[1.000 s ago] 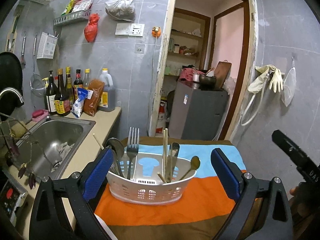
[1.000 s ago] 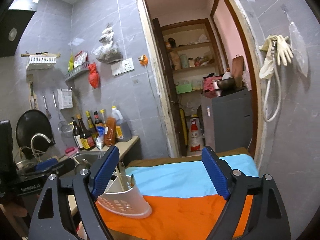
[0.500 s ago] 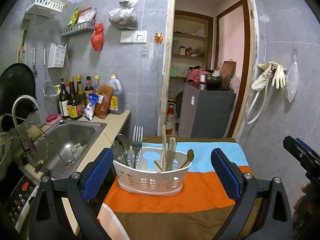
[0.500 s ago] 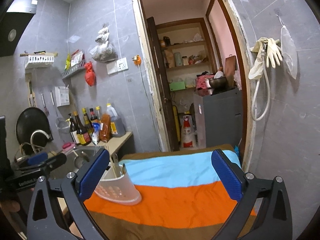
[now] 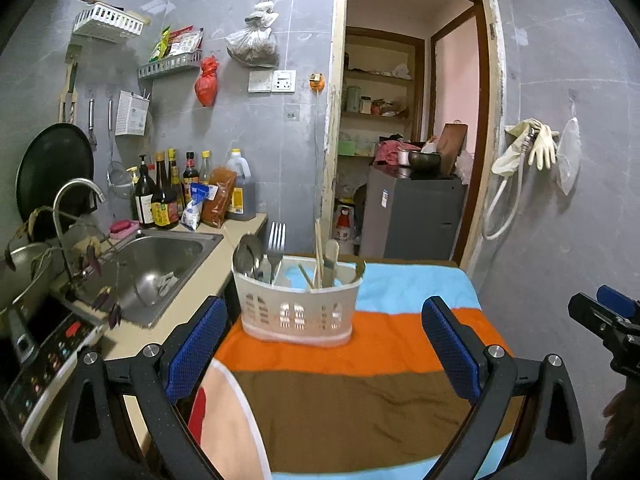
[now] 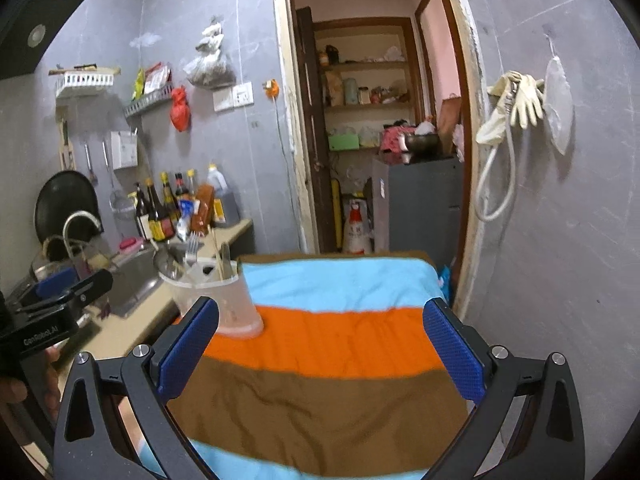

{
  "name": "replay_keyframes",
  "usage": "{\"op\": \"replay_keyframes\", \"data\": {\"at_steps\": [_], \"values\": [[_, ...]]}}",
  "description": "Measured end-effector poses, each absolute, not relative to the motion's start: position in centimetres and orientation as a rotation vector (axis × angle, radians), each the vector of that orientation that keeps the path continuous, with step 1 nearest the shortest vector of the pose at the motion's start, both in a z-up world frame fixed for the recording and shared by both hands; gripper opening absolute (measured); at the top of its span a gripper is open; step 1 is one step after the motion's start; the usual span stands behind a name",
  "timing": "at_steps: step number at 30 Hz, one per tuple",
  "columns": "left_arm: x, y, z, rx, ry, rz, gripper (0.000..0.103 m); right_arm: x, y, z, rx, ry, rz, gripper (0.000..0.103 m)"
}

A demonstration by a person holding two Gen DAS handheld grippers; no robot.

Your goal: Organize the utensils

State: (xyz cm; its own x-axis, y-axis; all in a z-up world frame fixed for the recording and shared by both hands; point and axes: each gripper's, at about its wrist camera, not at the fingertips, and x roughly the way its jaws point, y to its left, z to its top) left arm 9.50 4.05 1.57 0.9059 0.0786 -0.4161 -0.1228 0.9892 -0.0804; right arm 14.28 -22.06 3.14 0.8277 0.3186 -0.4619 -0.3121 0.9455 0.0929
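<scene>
A white slotted utensil caddy (image 5: 298,312) stands on the striped cloth (image 5: 360,400) at its left edge. It holds a fork (image 5: 276,246), a metal spoon (image 5: 247,254), wooden chopsticks (image 5: 319,254) and other utensils. It also shows in the right wrist view (image 6: 218,300). My left gripper (image 5: 324,344) is open and empty, set back from the caddy. My right gripper (image 6: 320,348) is open and empty over the cloth, to the right of the caddy.
A steel sink (image 5: 160,264) with a tap (image 5: 74,216) lies left of the cloth, with sauce bottles (image 5: 164,196) behind it. An induction cooker (image 5: 44,360) sits at the near left. A grey wall (image 5: 560,220) bounds the right side. A doorway (image 5: 400,140) opens behind.
Both grippers have pulled back and up from the caddy, so it looks smaller and more cloth shows. Both stay open and empty.
</scene>
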Motion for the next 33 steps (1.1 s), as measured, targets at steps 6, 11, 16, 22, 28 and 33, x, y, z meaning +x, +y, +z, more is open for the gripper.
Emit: {"op": "replay_keyframes", "data": {"at_steps": [6,11,16,22,28,33], "values": [[6.6,2.7,0.6,-0.108,0.441,0.124,0.096,10.9,-23.5,2.8,0.021,0.543,0.308,0.103],[5.2,2.1,0.9,-0.086,0.438,0.117,0.096,9.3,-24.7,2.7,0.042,0.571,0.3,0.103],[3.6,1.8,1.0,-0.075,0.437,0.11,0.096,8.4,-25.2,2.6,0.033,0.578,0.288,0.103],[3.0,1.3,1.0,-0.077,0.438,0.104,0.096,8.0,-25.4,2.5,0.039,0.587,0.281,0.103],[2.8,1.0,0.7,-0.084,0.46,0.099,0.096,8.0,-25.2,2.3,0.038,0.594,0.289,0.103],[2.7,1.1,0.6,-0.089,0.459,0.098,0.096,8.0,-25.0,2.3,0.035,0.591,0.293,0.103]]}}
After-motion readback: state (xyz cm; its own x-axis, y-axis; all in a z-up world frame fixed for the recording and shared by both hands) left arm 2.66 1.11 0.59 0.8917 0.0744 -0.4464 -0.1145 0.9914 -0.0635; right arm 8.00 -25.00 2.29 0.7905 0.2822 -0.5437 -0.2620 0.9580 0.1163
